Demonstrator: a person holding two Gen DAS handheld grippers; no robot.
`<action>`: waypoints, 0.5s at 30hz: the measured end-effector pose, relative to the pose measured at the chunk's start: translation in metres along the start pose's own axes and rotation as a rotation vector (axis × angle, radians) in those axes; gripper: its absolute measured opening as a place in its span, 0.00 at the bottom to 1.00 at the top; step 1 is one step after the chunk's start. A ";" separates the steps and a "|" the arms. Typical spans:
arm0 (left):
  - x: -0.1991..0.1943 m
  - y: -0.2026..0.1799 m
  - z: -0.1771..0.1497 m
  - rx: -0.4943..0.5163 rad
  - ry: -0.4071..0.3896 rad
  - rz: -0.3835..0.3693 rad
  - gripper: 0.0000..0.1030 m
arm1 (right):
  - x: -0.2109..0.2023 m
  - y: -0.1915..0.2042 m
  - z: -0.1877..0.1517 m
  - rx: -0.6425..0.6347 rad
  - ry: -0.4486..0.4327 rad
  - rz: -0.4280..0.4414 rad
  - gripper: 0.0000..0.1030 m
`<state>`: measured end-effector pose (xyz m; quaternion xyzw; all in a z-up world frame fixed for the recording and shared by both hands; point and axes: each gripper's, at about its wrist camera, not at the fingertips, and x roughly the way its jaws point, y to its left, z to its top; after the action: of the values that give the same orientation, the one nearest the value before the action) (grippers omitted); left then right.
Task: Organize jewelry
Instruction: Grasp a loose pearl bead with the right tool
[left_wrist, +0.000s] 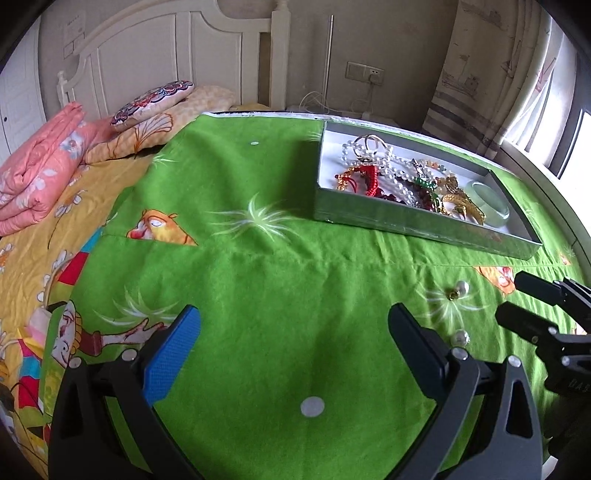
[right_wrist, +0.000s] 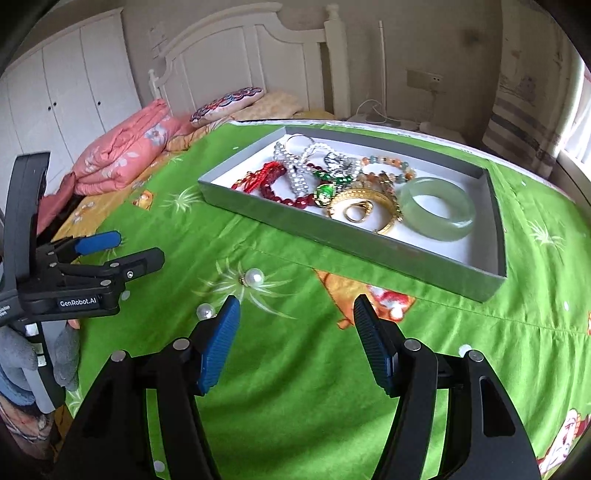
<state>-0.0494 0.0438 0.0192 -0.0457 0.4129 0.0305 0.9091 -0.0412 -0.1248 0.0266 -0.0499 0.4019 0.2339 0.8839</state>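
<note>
A grey tray (left_wrist: 413, 221) (right_wrist: 369, 254) on the green cloth holds a heap of jewelry: a pale jade bangle (right_wrist: 437, 208) (left_wrist: 487, 201), gold bracelets (right_wrist: 364, 206), red beads (right_wrist: 273, 182) and white pearl strands (left_wrist: 373, 162). Two loose pearl earrings lie on the cloth: one (right_wrist: 254, 277) (left_wrist: 460, 287) farther, one (right_wrist: 205, 311) (left_wrist: 461, 336) nearer. My left gripper (left_wrist: 293, 328) (right_wrist: 138, 249) is open and empty, left of the pearls. My right gripper (right_wrist: 295, 317) (left_wrist: 508, 297) is open and empty, just right of the pearls.
The green cartoon-print cloth (left_wrist: 277, 258) covers a board on a bed. A folded pink quilt (left_wrist: 40, 166) and pillows (left_wrist: 155, 99) lie at the left by the white headboard. A curtain and window (left_wrist: 535, 92) are at the right.
</note>
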 end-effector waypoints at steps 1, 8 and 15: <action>0.000 0.001 0.000 -0.003 0.000 -0.004 0.98 | 0.001 0.003 0.001 -0.020 0.002 -0.006 0.60; 0.001 0.011 0.000 -0.036 0.010 -0.049 0.98 | 0.008 0.013 0.004 -0.168 0.027 -0.044 0.55; 0.005 0.012 0.000 -0.041 0.024 -0.069 0.98 | 0.024 0.016 0.009 -0.223 0.082 0.002 0.49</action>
<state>-0.0475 0.0560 0.0152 -0.0789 0.4213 0.0068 0.9035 -0.0286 -0.0990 0.0165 -0.1572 0.4093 0.2758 0.8554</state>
